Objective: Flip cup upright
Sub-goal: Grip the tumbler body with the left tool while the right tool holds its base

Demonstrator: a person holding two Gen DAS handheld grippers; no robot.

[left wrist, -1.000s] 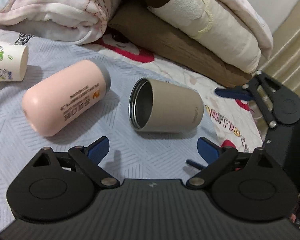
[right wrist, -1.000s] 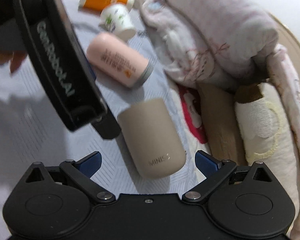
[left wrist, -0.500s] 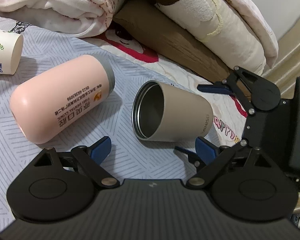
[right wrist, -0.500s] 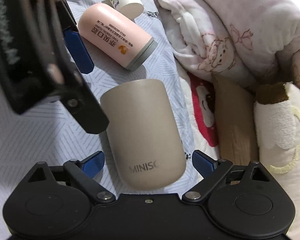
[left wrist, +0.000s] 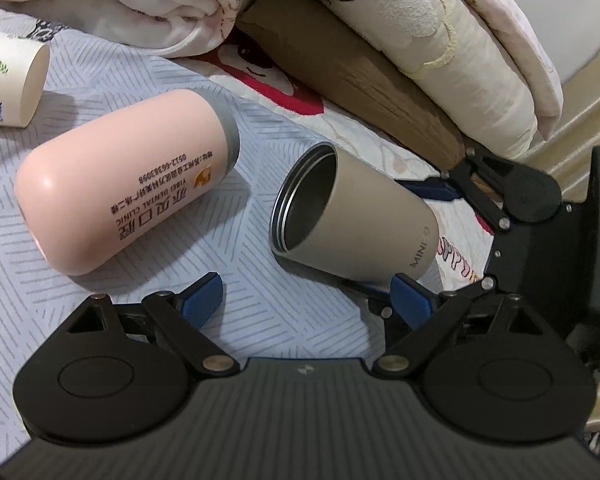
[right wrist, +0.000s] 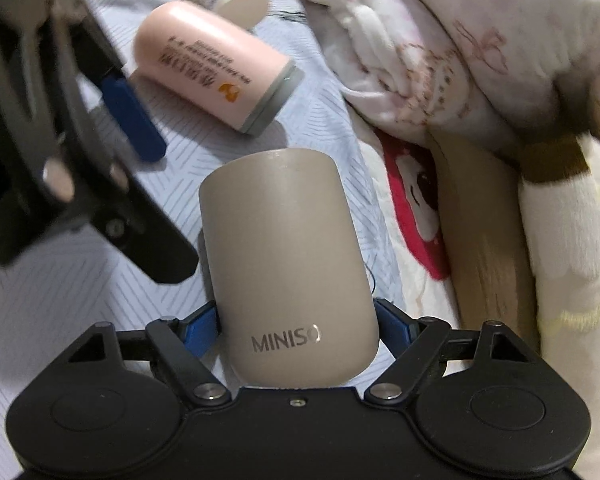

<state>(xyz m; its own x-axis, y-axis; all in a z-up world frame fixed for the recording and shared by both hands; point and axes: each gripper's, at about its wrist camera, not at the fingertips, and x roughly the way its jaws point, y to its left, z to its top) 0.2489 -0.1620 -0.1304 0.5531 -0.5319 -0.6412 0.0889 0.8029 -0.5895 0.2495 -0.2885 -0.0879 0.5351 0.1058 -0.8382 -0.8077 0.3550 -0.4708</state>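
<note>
A beige metal cup marked MINISO [right wrist: 288, 264] lies on its side on a pale blue striped bedsheet [left wrist: 100, 312], steel-lined mouth facing the left gripper [left wrist: 306, 296]. The right gripper [right wrist: 298, 326] clamps the cup near its closed base, one blue pad [right wrist: 200, 330] pressed against each side. The left gripper hangs just in front of the cup's mouth, its jaws spread wide and holding nothing. Just beside the cup lies a pink cylindrical bottle with a grey band [left wrist: 128, 184], also on its side. A white printed paper cup [left wrist: 12, 80] rests beyond it. Folded quilts [left wrist: 440, 40] are piled behind.
</note>
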